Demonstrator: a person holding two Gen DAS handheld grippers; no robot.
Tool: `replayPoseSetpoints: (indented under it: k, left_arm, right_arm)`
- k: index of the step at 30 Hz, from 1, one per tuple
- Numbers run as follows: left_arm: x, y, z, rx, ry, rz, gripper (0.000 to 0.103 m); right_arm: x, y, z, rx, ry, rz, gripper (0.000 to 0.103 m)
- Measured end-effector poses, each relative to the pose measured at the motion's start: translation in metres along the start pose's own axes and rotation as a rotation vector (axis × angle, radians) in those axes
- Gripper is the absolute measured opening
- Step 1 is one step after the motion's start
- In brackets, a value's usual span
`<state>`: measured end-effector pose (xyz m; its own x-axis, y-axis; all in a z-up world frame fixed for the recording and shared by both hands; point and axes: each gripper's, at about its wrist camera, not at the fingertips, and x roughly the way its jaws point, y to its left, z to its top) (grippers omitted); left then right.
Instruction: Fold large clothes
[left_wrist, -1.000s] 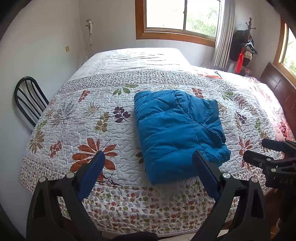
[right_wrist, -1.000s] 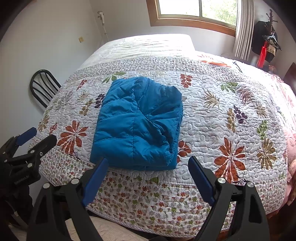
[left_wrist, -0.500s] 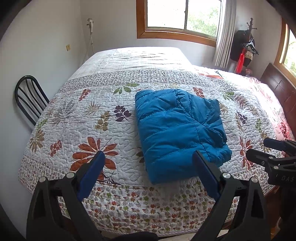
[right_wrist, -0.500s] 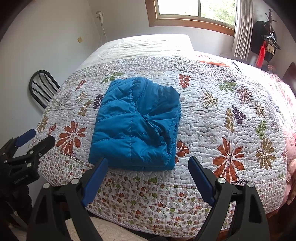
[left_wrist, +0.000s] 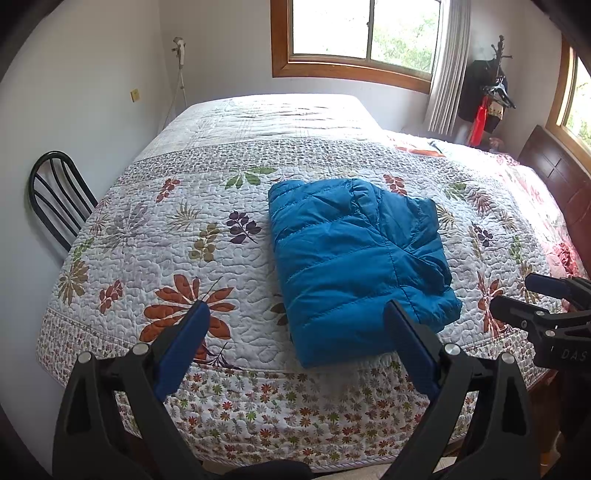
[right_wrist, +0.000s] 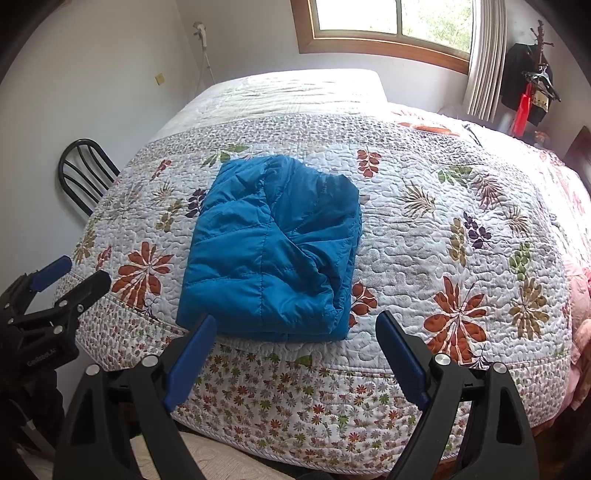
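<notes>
Blue puffer jacket (left_wrist: 354, 266) folded on bed (left_wrist: 221, 398), near front edge. Left hand-held gripper (left_wrist: 297, 325) and right hand-held gripper (right_wrist: 295, 332) both wide open, empty, hovering short of it. Risk: puffy fill springing fold open, or slick shell sliding off edge.

Floral quilt (left_wrist: 207, 229) over bed — black chair (left_wrist: 55, 199) at left wall, coat rack (left_wrist: 495, 92) beside window (left_wrist: 362, 33).

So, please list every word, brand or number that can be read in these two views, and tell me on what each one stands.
"DAS": pale letters on the black body of the right tool, cut off by the frame edge in the left wrist view.
Small pale print on the black body of the left tool, seen in the right wrist view: too blurred to read with certainty.
Blue jacket, quilt: no readable text.
</notes>
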<state>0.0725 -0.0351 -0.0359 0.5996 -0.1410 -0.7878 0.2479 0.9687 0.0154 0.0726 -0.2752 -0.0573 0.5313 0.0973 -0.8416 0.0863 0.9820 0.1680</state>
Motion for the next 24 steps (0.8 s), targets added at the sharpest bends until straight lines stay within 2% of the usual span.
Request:
replayPoseSetpoints:
  k: [24]
  left_arm:
    - [0.0037, 0.0009, 0.0008, -0.008, 0.012, -0.007, 0.094]
  right_arm:
    - [0.0018, -0.0006, 0.0015, -0.006, 0.002, 0.002, 0.088]
